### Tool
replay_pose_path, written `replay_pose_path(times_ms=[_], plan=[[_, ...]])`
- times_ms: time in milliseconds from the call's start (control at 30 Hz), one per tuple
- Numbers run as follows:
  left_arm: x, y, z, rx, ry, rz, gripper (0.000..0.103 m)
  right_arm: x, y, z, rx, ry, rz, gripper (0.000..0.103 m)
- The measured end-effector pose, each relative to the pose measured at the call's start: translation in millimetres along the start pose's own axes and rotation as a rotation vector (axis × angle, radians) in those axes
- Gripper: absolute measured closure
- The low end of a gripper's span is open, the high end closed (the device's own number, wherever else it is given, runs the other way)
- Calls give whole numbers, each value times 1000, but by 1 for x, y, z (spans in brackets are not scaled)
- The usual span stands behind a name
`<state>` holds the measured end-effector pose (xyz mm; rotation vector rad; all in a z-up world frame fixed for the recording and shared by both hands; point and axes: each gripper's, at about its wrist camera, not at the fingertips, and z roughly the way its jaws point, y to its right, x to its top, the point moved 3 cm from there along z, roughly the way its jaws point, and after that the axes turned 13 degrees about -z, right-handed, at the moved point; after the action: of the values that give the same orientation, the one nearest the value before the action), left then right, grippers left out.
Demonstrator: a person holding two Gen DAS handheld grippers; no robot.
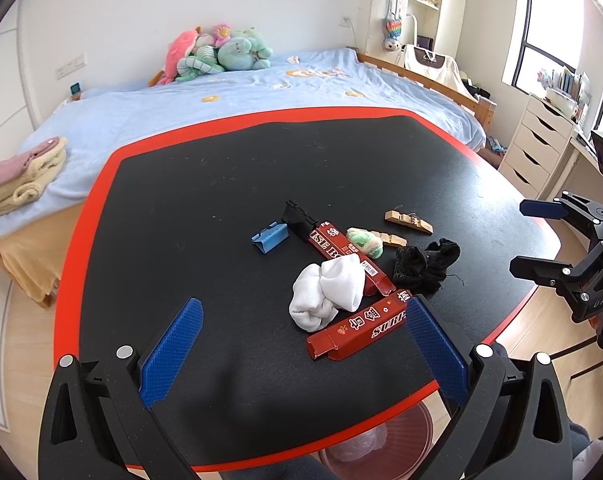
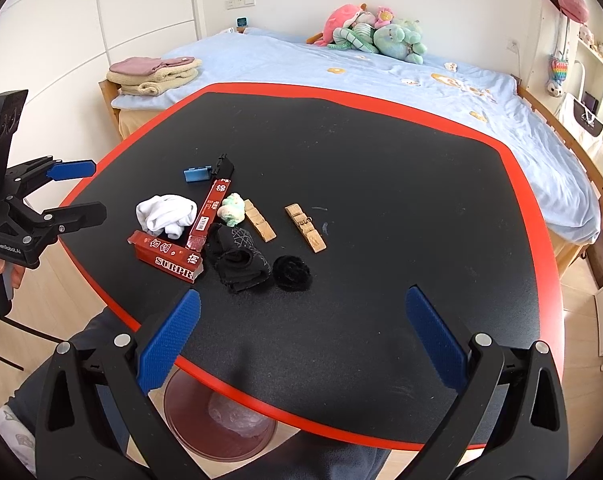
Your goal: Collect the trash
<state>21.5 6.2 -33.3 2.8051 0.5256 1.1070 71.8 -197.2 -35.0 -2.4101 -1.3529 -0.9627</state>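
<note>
On the black table (image 1: 221,200) (image 2: 381,184) lies a cluster of items: two red cartons (image 1: 357,326) (image 2: 167,258), white socks (image 1: 327,294) (image 2: 165,214), a crumpled green-white wad (image 1: 365,240) (image 2: 231,204), black socks (image 1: 425,264) (image 2: 237,258), a black fuzzy ball (image 2: 291,272), wooden clothespins (image 1: 407,222) (image 2: 305,222), a blue clip (image 1: 269,236) (image 2: 197,174) and a black clip (image 1: 297,220). My left gripper (image 1: 301,344) is open and empty just before the near carton. My right gripper (image 2: 301,332) is open and empty at the table's near edge.
A reddish bin (image 2: 221,416) (image 1: 381,436) with a clear liner stands on the floor under the table's near edge. A bed with a blue cover (image 1: 221,92) lies behind the table. White drawers (image 1: 537,144) stand at the right.
</note>
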Motion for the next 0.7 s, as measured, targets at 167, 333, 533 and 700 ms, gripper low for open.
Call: replay_pose_path(times_ms=[167,333,533,700], plan=[[1,4,-1,-1,-5,9,6,-1,0,1,3,-1,-1,3],[1,5,-1,-3,-9,11,6,-2,0,4,5,-5,-2,3],[1,5,0,-4,-10,11,6,-3,0,4,6,-7,-2,3],[0,5,3,-6,-20,12,6,-4,0,6,5,-12,-7,3]])
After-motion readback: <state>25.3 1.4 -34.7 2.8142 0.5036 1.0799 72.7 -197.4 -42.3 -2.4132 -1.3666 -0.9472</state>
